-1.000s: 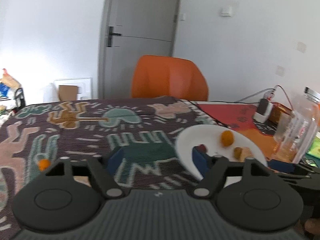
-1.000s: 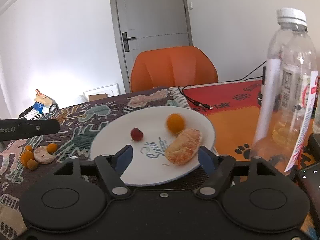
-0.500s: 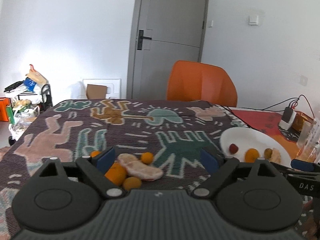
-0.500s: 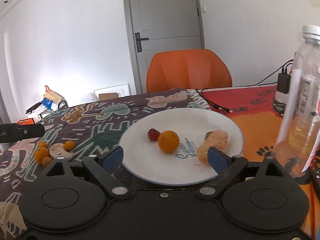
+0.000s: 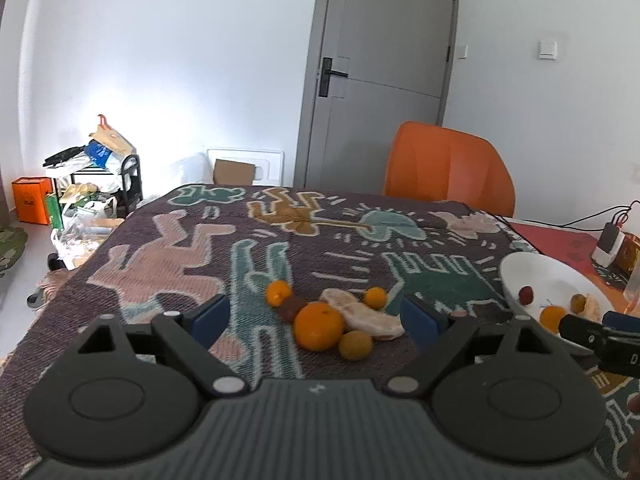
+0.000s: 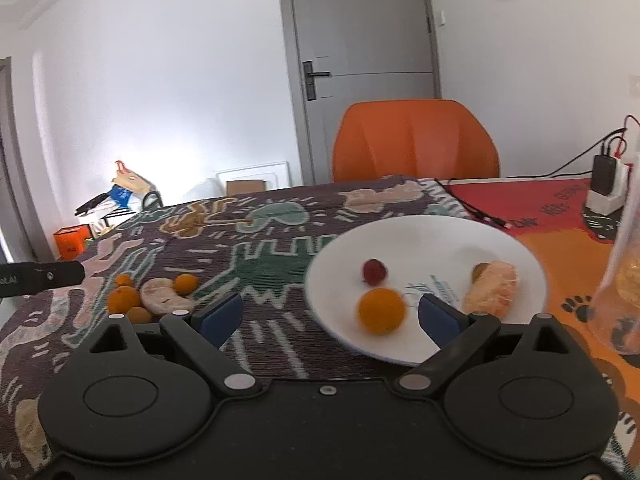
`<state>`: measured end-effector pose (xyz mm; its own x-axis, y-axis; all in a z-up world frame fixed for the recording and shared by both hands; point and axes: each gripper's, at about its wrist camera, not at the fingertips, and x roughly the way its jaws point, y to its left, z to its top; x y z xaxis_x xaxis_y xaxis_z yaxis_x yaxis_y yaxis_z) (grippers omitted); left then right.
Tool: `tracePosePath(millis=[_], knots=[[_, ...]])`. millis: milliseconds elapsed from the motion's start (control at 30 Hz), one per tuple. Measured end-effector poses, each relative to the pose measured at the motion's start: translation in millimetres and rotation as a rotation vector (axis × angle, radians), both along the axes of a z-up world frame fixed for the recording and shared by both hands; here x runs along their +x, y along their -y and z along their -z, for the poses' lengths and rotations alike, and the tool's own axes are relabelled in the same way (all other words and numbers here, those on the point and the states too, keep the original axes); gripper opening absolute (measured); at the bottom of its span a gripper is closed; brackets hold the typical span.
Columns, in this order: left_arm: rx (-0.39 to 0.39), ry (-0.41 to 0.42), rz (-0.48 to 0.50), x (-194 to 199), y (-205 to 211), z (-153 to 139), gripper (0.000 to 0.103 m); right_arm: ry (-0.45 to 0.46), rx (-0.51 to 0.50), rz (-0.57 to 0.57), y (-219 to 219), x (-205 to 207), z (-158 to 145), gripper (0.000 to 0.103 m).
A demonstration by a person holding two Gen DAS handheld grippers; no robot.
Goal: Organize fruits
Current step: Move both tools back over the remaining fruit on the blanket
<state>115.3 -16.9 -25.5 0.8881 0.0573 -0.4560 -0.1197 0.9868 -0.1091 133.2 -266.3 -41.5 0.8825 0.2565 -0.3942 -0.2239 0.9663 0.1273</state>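
Fruits (image 5: 320, 326) lie between released left gripper (image 5: 314, 316) fingers; right gripper (image 6: 330, 316), released, alone shows plate (image 6: 440, 232) centre.

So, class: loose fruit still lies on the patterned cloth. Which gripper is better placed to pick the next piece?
Left. The open left gripper frames the large round orange in the fruit pile, while the open right gripper faces the white round plate.

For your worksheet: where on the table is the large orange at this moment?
In the left wrist view the large orange lies on the patterned cloth between the open left tongs, touching the peeled segments, left of the white plate.
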Motion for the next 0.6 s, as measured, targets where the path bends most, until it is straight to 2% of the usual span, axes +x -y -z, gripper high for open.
tracePosePath(millis=[133, 600], knots=[[-0.005, -0.014, -0.014, -3, -9, 6, 0.091, 0.001, -0.01, -0.041, -12, -1, 0, 0.103], [-0.057, -0.039, -0.019, -5, -29, 25, 0.089, 0.01, -0.042, -0.159, -49, 1, -1, 0.103]])
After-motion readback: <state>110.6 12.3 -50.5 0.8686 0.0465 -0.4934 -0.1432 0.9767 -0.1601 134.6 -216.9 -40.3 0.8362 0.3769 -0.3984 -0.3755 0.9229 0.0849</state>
